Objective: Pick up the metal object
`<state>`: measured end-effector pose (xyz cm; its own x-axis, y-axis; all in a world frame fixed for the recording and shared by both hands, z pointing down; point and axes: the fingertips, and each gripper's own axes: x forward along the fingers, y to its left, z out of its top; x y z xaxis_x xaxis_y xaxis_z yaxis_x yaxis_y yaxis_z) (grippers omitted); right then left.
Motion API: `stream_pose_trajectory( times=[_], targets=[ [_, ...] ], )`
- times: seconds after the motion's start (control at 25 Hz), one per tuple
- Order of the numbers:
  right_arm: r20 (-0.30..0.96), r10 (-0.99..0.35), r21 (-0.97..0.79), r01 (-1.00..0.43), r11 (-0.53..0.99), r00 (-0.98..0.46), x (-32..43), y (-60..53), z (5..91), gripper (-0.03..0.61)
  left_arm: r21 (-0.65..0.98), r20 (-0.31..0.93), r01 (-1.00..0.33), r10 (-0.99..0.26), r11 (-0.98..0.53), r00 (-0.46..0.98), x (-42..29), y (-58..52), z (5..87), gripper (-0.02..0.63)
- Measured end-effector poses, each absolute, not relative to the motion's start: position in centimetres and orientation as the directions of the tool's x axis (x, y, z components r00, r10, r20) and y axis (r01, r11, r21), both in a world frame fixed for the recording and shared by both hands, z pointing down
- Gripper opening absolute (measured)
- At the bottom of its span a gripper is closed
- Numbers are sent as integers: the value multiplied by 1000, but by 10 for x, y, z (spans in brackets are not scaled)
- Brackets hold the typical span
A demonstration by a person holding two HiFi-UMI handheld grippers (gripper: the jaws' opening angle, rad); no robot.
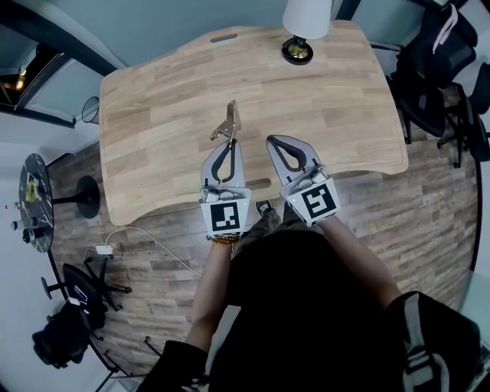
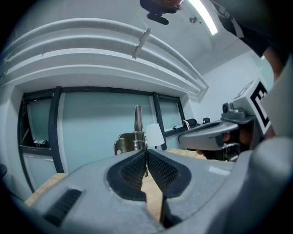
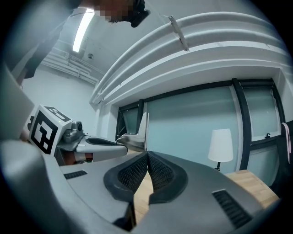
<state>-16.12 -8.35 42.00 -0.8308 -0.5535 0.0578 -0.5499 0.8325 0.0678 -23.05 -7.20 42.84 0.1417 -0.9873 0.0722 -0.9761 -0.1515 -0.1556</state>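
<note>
The metal object point(image 1: 227, 122) is a shiny sprung bracket with a thin upright blade. It sits over the near middle of the wooden table point(image 1: 153, 107). My left gripper point(image 1: 229, 143) is shut on its lower edge. In the left gripper view the metal object point(image 2: 136, 130) stands up just beyond the pinched pads of the left gripper point(image 2: 146, 154). My right gripper point(image 1: 271, 141) hovers level beside it on the right, shut with nothing between its pads. In the right gripper view the right gripper point(image 3: 147, 157) shows the metal object point(image 3: 142, 128) and the left gripper point(image 3: 98, 146) to its left.
A white-shaded lamp point(image 1: 305, 23) stands at the table's far edge, right of centre. Black office chairs point(image 1: 440, 61) crowd the right side. A small round side table point(image 1: 34, 199) with bits on it stands on the floor to the left. Glass walls lie ahead.
</note>
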Motion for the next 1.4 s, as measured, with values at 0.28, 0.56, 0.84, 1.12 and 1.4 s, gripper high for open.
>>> stream_pose_trajectory(
  times=[0.28, 0.56, 0.84, 1.12, 1.4],
  targets=[
    [79, -550, 75, -545, 835, -831, -167, -81, 427, 5, -186, 78, -968, -985, -166, 154, -237, -70, 439, 20],
    [107, -545, 79, -539, 839, -832, -173, -80, 433, 5, -193, 108, -967, -983, -169, 151, -242, -69, 453, 20],
    [123, -545, 80, -539, 838, -829, -177, -83, 436, 5, -199, 131, -964, -979, -178, 154, -245, -70, 463, 20],
    [131, -541, 76, -535, 841, -831, -181, -83, 440, 5, -196, 160, -965, -977, -174, 144, -251, -68, 476, 20],
    [139, -536, 67, -532, 844, -833, -185, -86, 443, 5, -195, 195, -964, -970, -181, 142, -257, -68, 490, 21]
  ],
)
